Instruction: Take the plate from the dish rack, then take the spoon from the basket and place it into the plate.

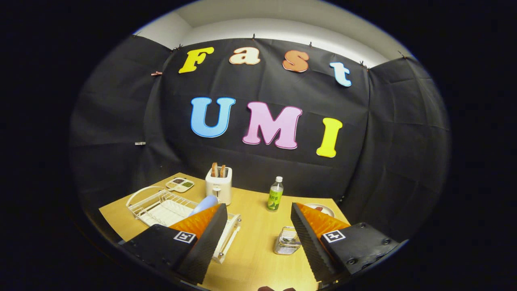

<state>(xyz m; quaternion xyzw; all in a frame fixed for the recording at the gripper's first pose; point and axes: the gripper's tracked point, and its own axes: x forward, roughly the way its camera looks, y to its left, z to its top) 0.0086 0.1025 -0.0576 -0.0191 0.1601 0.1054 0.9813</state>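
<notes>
Two fingers [258, 210] apart, plate [204, 204] behind left one

White dish rack [161, 206], blue plate [204, 203], green-labelled bottle [275, 195], white toaster [218, 185]

Toaster [218, 185] with toast, green bottle [275, 194], small tray [180, 184] on wooden table [254, 246].

I can read no words here. The bottle [275, 194] on the bench [254, 246] carries a green label whose print is too small for me to make out. Each gripper [256, 226] finger bears a square black-and-white marker, not text.
</notes>
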